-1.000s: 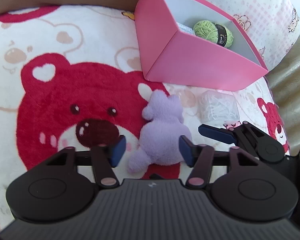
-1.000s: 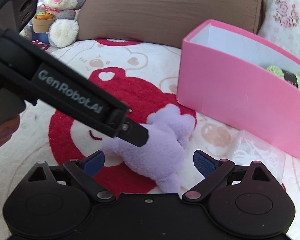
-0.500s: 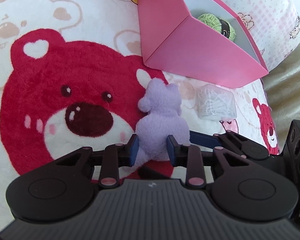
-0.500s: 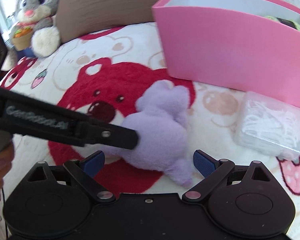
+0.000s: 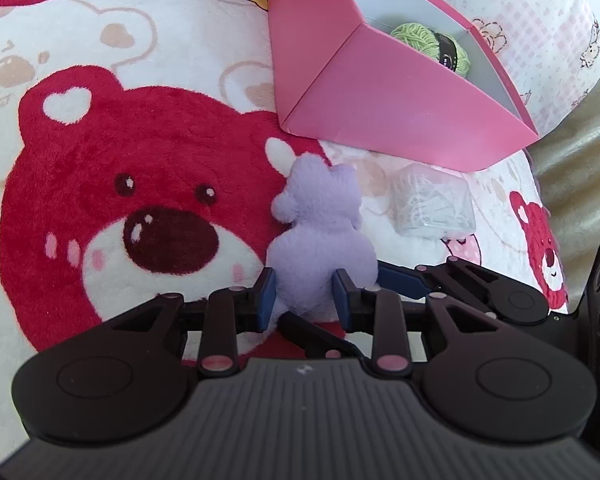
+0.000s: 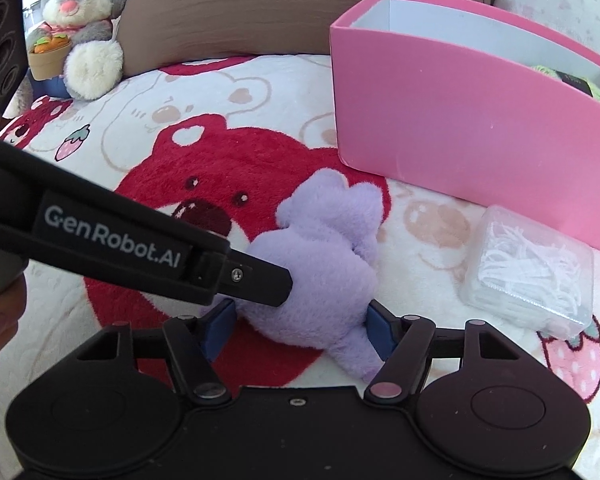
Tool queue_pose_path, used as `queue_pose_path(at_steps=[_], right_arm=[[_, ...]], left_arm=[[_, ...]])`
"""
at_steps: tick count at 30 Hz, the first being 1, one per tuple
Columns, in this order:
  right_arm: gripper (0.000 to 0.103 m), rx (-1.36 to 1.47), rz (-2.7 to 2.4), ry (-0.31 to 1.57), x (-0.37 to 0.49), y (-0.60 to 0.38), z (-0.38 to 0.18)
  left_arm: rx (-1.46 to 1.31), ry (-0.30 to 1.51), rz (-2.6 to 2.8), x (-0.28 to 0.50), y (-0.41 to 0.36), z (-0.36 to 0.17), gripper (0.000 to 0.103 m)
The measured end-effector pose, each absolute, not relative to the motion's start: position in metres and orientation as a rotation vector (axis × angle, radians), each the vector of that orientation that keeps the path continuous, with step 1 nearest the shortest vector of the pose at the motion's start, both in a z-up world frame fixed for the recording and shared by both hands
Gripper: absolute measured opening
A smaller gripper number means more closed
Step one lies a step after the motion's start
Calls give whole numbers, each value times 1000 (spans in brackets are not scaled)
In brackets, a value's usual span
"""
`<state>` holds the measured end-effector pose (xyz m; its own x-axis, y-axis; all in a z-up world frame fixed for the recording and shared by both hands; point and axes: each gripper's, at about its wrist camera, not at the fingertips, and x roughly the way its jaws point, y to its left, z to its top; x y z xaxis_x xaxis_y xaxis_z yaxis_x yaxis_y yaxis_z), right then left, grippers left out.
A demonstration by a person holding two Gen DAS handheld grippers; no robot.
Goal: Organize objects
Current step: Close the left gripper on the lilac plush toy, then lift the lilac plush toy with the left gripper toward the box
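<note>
A lilac plush toy (image 5: 320,240) lies on the bear-print blanket (image 5: 100,184) and also shows in the right wrist view (image 6: 320,256). My left gripper (image 5: 303,300) is shut on its near end. My right gripper (image 6: 300,328) has closed in around the toy's body, both pads touching the fur. A pink box (image 5: 380,100) stands beyond the toy, with a green yarn ball (image 5: 428,42) inside. A clear plastic case (image 5: 432,204) of white clips lies to the right of the toy.
A grey rabbit plush (image 6: 80,24) sits at the far left against a brown cushion (image 6: 300,4). A pink-checked pillow (image 5: 520,12) lies behind the box. The bed's edge runs along the right.
My left gripper closed from open onto the lilac toy. My right gripper narrowed from wide open until its pads press the toy's sides.
</note>
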<state>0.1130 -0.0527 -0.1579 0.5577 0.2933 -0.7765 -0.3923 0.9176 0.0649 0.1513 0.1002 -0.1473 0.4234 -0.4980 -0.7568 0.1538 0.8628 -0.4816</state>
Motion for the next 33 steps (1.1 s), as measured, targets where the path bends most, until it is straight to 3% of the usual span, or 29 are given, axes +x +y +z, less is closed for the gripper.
queue_pose_path(at_steps=[33], right_arm=[[75,-120,428,899,70,-83,-92]], left_arm=[[-319,1088,-464,108,63,-81,31]])
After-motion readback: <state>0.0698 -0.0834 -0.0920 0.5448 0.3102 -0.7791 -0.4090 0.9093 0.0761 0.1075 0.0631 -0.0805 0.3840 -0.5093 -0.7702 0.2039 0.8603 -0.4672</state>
